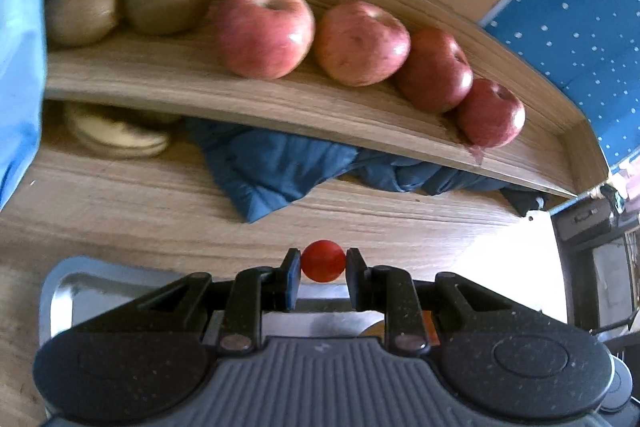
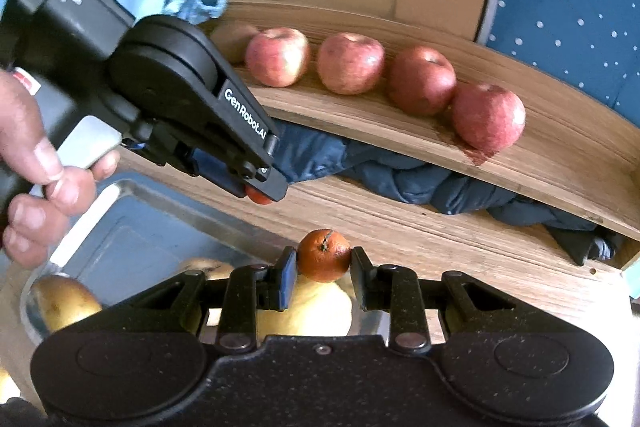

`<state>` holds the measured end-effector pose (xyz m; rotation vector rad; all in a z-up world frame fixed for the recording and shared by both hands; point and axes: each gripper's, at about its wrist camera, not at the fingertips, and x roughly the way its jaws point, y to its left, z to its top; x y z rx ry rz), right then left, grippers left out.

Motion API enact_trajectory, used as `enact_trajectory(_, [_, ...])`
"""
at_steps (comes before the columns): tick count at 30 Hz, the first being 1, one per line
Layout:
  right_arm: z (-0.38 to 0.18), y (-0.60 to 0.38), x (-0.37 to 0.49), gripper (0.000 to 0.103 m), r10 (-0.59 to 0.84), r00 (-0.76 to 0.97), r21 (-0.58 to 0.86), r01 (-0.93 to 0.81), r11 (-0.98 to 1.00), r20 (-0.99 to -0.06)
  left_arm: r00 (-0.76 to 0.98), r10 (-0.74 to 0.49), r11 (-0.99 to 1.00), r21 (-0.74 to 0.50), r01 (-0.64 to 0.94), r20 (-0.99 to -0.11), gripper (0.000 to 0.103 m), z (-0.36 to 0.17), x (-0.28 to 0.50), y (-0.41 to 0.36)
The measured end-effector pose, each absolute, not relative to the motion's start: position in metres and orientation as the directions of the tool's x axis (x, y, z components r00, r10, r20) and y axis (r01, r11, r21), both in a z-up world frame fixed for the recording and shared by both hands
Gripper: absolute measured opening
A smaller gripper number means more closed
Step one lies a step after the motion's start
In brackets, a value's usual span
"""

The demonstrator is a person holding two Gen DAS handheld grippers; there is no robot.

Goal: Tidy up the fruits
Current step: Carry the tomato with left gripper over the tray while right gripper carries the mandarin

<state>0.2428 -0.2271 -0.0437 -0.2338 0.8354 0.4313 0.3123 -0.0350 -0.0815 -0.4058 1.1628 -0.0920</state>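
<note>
While I hold my left hand-held gripper (image 1: 322,273) closed on a small red tomato (image 1: 323,261), my right hand-held gripper (image 2: 324,273) is closed on a small orange (image 2: 325,255). The tomato is round, so I cannot name a long axis. The stem spot of the orange faces up, toward the camera. Both fruits hang above the metal tray (image 2: 132,227), which lies on the wooden surface (image 2: 420,235). In the tray are yellow pears (image 2: 64,301), one at its near left corner and more under my right hand-held gripper. Behind, on the wooden shelf (image 1: 280,95), four red apples (image 1: 264,31) stand in a row, stems up, with two kiwis (image 1: 166,1) to their left. A dark blue cloth (image 1: 276,167) lies under the shelf.
</note>
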Motion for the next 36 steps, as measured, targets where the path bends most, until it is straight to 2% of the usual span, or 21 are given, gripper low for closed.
enact_trajectory(20, [-0.05,-0.204,0.191,0.031,0.363,0.5,0.001,-0.587,0.809,-0.786,0.405,-0.183,0.901,-0.318,-0.296,-0.896,0.026,-0.095,0.25,0.005])
enact_trajectory(36, [-0.071,-0.204,0.18,0.031,0.344,0.445,0.029,-0.577,0.816,-0.827,0.36,-0.147,0.915,-0.265,-0.304,-0.921,0.026,-0.101,0.234,0.004])
